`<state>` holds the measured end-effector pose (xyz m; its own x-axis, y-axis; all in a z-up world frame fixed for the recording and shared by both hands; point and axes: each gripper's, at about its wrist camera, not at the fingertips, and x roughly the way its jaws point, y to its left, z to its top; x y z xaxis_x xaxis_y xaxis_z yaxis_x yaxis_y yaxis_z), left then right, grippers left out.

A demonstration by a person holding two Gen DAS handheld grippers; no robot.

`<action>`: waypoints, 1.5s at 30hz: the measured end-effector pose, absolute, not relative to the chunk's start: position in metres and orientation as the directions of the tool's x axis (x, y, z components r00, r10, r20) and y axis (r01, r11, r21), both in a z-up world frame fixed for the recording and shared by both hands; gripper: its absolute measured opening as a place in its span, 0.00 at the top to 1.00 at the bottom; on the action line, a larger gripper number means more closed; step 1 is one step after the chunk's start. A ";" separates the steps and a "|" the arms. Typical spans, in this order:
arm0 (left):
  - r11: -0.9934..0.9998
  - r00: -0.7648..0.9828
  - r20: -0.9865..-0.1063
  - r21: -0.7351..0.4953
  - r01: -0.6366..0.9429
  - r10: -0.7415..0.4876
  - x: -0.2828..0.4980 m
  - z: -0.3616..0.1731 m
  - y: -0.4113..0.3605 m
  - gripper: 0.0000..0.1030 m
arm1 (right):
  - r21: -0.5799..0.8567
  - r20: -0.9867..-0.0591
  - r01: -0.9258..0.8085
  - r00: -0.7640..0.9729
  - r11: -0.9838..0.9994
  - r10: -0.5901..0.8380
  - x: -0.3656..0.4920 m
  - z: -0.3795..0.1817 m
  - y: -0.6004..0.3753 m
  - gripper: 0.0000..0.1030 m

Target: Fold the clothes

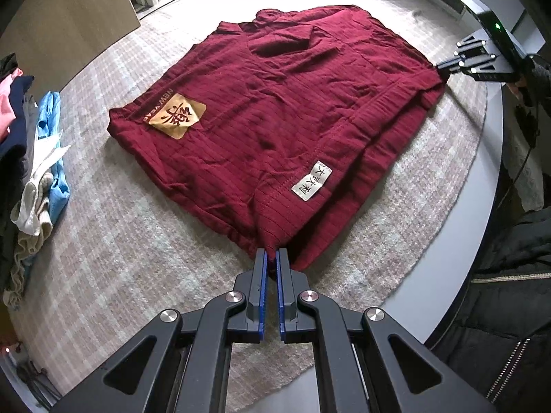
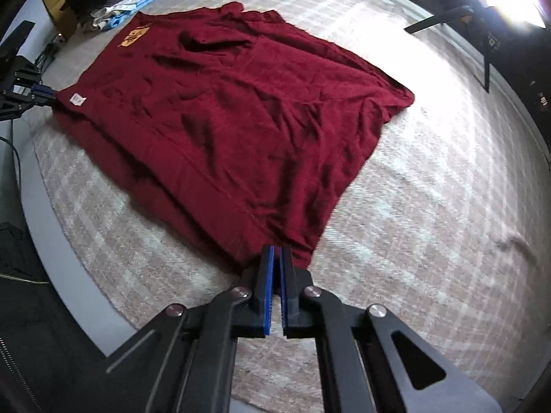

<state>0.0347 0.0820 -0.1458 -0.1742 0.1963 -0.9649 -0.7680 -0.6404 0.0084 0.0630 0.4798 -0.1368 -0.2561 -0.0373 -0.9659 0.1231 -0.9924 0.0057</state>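
Matt ribbed cloth shirt [image 1: 275,103] on a rough woven rug [image 1: 103,241]; matt black plastic left hand-held gripper [image 1: 272,258]

Pale plaid cloth [image 1: 113,241] covering round grey table [image 1: 482,234]; cardboard box [image 2: 58,10], black chair [image 2: 482,34] beyond.

left tongs [image 1: 272,253] low, jaws pinched on cloth; right tongs [image 2: 276,251] likewise, set well apart

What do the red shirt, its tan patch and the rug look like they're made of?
Red shirt: soft matte woven or knit cloth, probably cotton; it wrinkles and shows ribbed lines. Tan patch: smooth, slightly shiny, maybe faux leather or print. Rug: fuzzy, low-pile textile with a checked pattern.
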 end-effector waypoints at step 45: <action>-0.434 -0.198 -0.941 0.062 -0.899 0.274 0.032 -0.150 0.192 0.82 | -0.056 -0.951 0.387 -0.302 -0.920 -0.069 0.026 -0.145 0.367 0.58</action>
<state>0.0324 0.1918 -0.1503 -0.1980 0.2744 -0.9410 -0.8985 -0.4344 0.0624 0.0264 0.3672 -0.1454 -0.3015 -0.0686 -0.9510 0.3870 -0.9204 -0.0564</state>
